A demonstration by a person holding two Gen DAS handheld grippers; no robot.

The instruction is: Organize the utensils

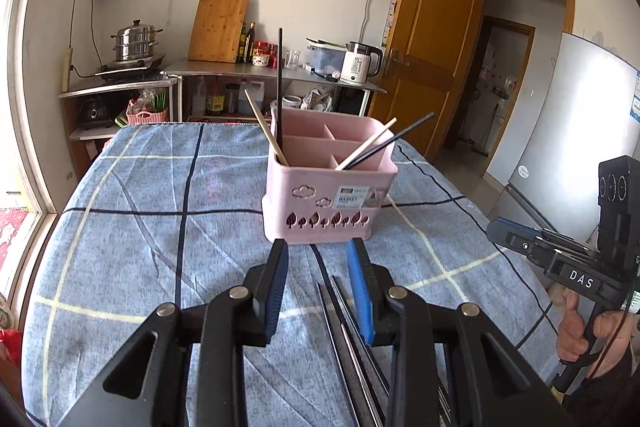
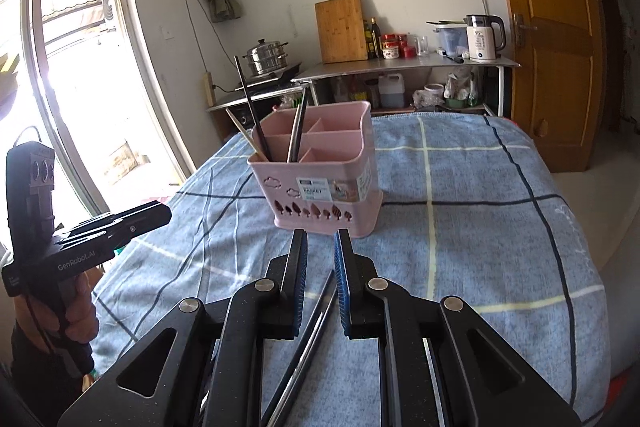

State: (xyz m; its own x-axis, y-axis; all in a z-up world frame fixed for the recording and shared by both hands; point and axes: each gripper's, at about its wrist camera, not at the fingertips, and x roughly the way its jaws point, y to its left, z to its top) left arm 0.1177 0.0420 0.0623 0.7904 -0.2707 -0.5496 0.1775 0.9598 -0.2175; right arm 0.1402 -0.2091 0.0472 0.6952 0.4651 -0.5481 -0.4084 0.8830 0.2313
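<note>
A pink plastic divided utensil basket (image 1: 330, 195) is seen at frame centre on the blue checked cloth-covered counter (image 1: 160, 195), with wooden and black chopsticks (image 1: 366, 149) already standing inside. Loose dark chopsticks (image 1: 352, 343) lie at lower centre. The left gripper (image 1: 318, 255) is held moderately open and empty; the right gripper (image 2: 320, 239) is held narrow and empty. The thin sticks could be pinched off-centre and rolled away across the soft cloth. A kitchen shelf and a wooden door are visible behind.

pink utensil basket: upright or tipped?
Upright. The pink basket stands flat on its base on the blue checked cloth, open top facing up, with chopsticks leaning in its compartments. The right wrist view agrees.
</note>
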